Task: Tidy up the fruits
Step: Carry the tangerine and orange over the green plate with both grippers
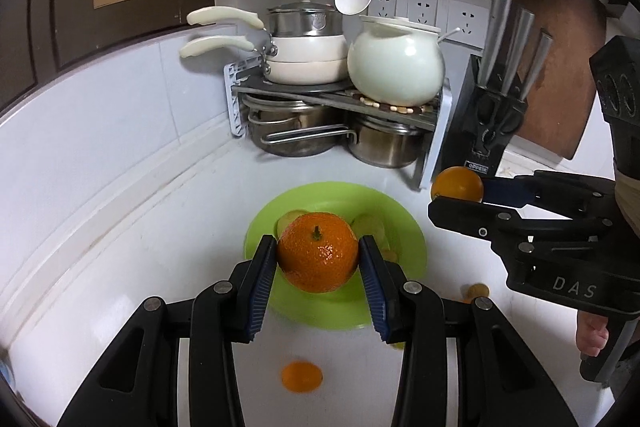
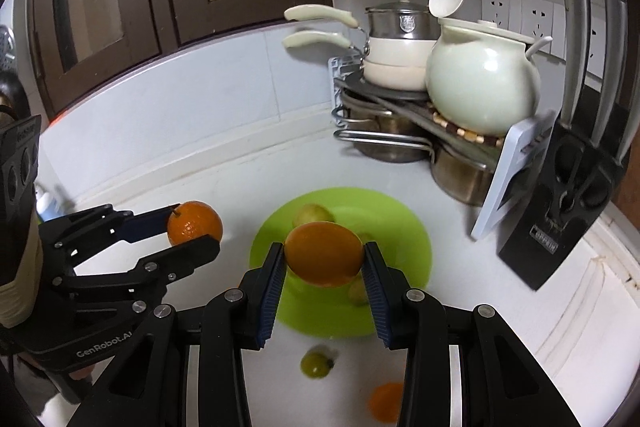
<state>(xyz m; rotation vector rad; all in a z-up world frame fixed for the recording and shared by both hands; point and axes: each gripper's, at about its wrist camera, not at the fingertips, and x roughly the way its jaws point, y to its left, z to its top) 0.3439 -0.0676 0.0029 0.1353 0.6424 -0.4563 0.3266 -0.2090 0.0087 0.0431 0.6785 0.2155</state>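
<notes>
Orange fruit fills both jaws: left gripper clamps a stemmed orange, right gripper a smooth orange.

I am holding the left hand-held gripper angled downward, its blue pads pressing both sides of an orange. I am holding the right hand-held gripper tilted down likewise, beside the left one, its jaws clamping another orange.
</notes>
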